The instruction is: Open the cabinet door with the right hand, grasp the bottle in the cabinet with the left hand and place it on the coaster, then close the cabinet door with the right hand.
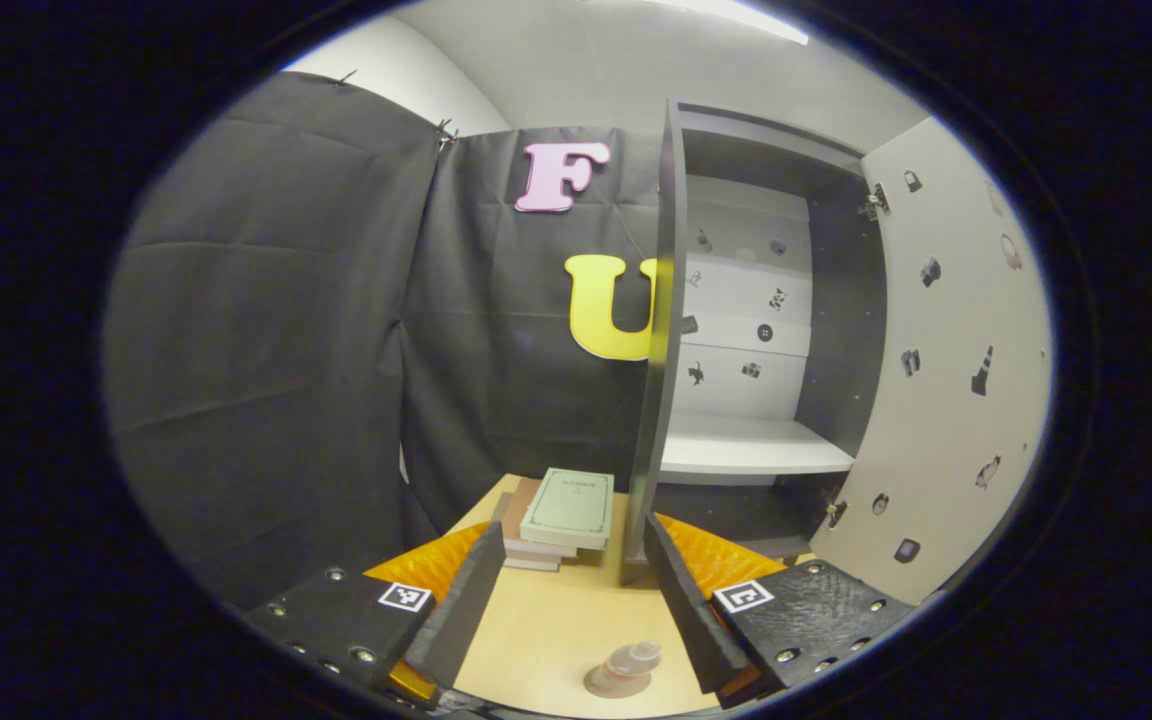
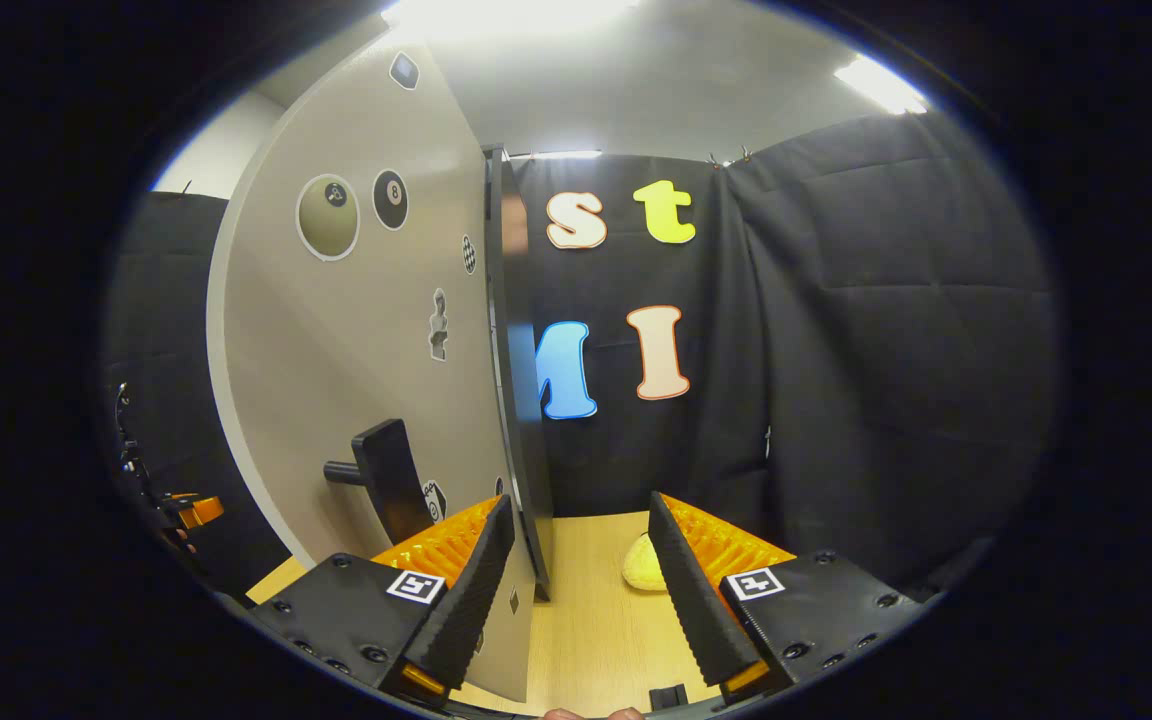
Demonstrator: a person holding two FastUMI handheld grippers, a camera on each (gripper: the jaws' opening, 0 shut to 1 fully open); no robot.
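A small clear bottle (image 1: pixel 633 658) stands upright on a round brown coaster (image 1: pixel 608 684) on the wooden table (image 1: pixel 546 620), low in the left gripper view. My left gripper (image 1: pixel 576 600) is open and sits above and behind the bottle without touching it. The dark cabinet (image 1: pixel 666 330) stands open, its white shelf (image 1: pixel 751 445) bare, and the beige door (image 1: pixel 946 370) is swung out to the right. In the right gripper view the door (image 2: pixel 356 350) and its dark handle (image 2: pixel 386 478) fill the left side. My right gripper (image 2: pixel 576 590) is open, with the door's lower edge between its fingers.
A stack of books (image 1: pixel 561 515) lies on the table left of the cabinet. A yellow soft object (image 2: pixel 642 567) rests on the table beyond my right finger. Black cloth walls close the booth behind and at the sides.
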